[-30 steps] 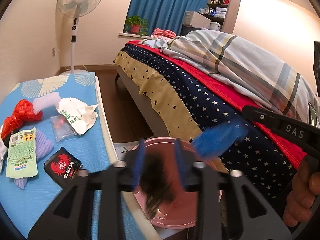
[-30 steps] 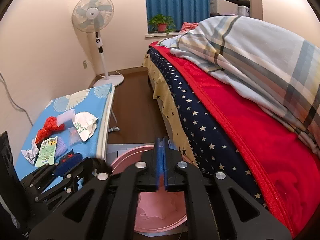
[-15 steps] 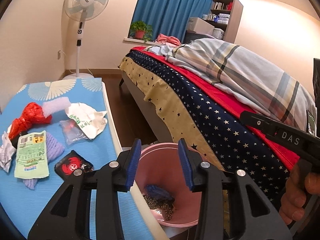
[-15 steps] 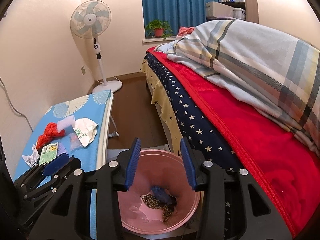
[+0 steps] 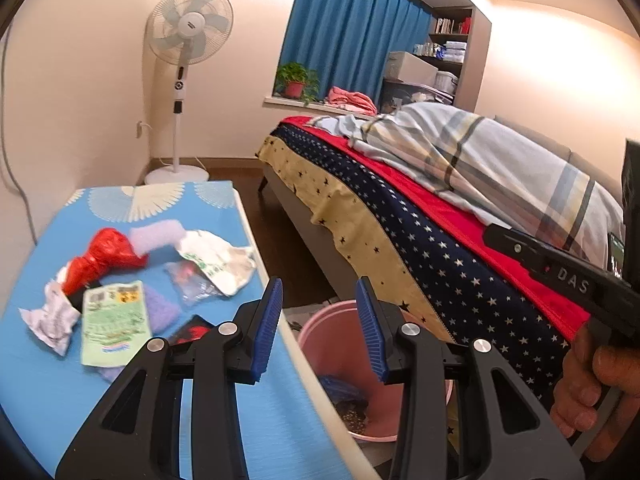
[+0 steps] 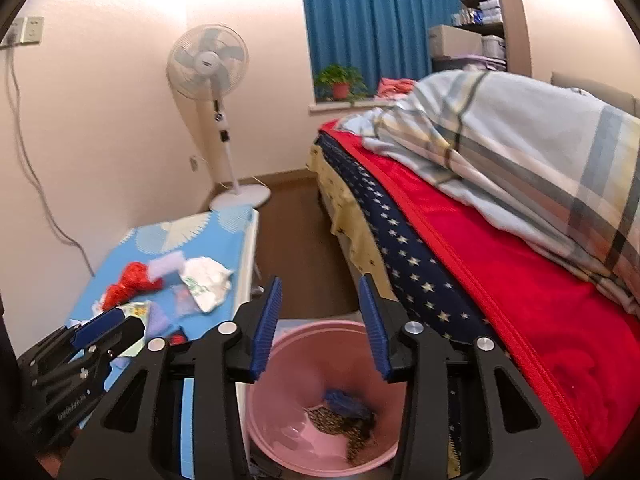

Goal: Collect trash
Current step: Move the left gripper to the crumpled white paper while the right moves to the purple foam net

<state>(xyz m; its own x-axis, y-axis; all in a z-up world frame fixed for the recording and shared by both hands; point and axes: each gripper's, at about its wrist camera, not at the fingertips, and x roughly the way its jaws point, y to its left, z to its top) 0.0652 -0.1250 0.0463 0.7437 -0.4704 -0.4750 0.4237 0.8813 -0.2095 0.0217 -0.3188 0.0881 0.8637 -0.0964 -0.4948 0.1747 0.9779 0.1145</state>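
The left claw (image 5: 318,326) stands released, its blue pads apart with nothing between them, above the near edge of the desk (image 5: 256,432) and the pink bin (image 5: 332,332) beside it. The right claw (image 6: 320,324) is also released and empty, its jaws closing slightly at this moment, and it hangs over the pink bin (image 6: 280,412), which sits on the floor between the desk (image 6: 224,248) and the bed (image 6: 500,280). Inside the bin lie a blue wrapper (image 6: 346,400) and a dark speckled packet (image 6: 340,420), touching each other at the bottom. The rest of the trash is on the blue desk top: a red plastic bag (image 5: 102,258), a crumpled white wrapper (image 5: 216,260) just beside it, a clear packet (image 5: 192,284), a green-printed packet (image 5: 114,322) lying on a lilac cloth (image 5: 160,312), a crumpled grey-white paper (image 5: 50,318) at the left, and a black and red packet (image 5: 192,330) partly hidden behind the left claw's finger. A person's hand (image 5: 592,384) grips the right claw's handle at the right edge of the left wrist view. A standing fan (image 5: 188,36) is by the wall.
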